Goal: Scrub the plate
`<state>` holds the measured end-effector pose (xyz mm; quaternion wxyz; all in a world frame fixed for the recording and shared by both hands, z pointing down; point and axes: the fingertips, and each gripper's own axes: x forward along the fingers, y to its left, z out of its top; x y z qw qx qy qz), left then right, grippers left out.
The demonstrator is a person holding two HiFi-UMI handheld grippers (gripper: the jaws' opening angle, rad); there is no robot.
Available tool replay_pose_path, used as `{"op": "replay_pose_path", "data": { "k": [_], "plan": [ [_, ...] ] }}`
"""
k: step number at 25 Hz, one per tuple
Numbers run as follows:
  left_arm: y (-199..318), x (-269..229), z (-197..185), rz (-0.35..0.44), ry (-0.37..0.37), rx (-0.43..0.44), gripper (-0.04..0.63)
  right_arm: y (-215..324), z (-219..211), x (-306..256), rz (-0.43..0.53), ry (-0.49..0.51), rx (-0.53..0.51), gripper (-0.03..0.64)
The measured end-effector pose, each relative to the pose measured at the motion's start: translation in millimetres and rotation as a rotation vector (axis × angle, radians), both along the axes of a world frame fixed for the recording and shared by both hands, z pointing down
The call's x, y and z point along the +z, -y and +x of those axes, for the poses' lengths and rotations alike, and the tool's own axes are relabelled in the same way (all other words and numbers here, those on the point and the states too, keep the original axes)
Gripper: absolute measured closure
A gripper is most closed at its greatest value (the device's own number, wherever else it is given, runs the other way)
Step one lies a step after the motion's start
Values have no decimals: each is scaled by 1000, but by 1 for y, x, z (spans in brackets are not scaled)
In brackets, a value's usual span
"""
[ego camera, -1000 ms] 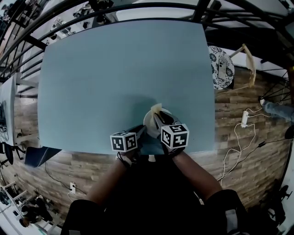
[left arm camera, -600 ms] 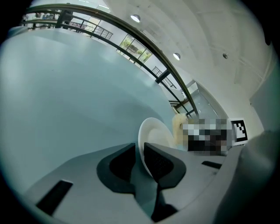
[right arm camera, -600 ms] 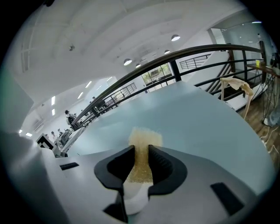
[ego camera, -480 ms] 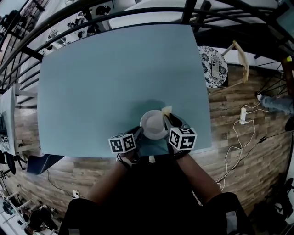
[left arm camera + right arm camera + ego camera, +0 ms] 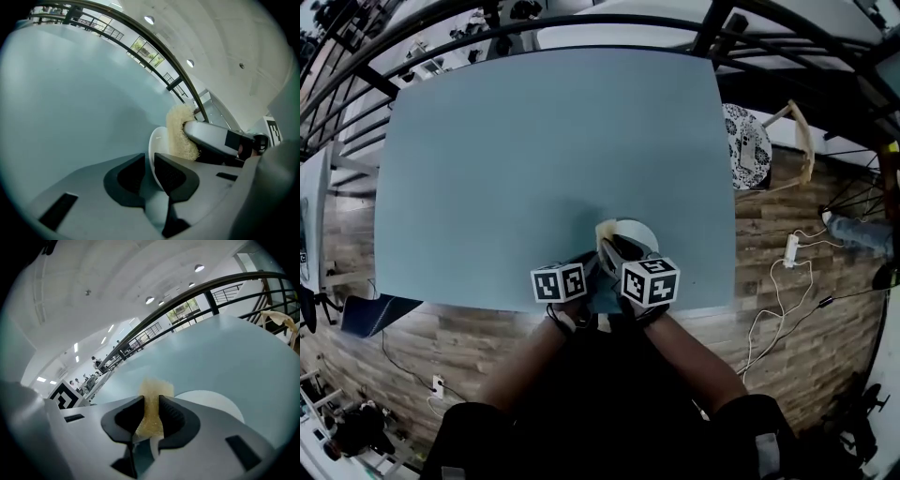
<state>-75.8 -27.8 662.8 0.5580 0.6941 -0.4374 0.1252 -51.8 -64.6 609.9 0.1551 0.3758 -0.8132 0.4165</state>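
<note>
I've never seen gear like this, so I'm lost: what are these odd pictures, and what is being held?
No robot here: a person holds a two-jawed tool in each hand. One picture looks down from a camera on the person's head; the other two come from cameras riding on the tools. The left tool is shut on the rim of a white plate, tilted up over the blue-grey table. The right tool grips a yellowish scrubbing sponge, which lies against the plate's face.
</note>
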Motion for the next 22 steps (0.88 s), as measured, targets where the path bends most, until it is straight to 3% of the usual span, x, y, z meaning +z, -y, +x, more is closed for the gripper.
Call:
{"op": "replay_pose_path", "data": {
  "k": [10,22],
  "plan": [
    [3,0,-3,-3,2,-19,525,4,-9,19,-84,28,7,512],
    [2,-2,0,3,18,-47,525,5,32,22,-84,15,82,512]
  ]
}}
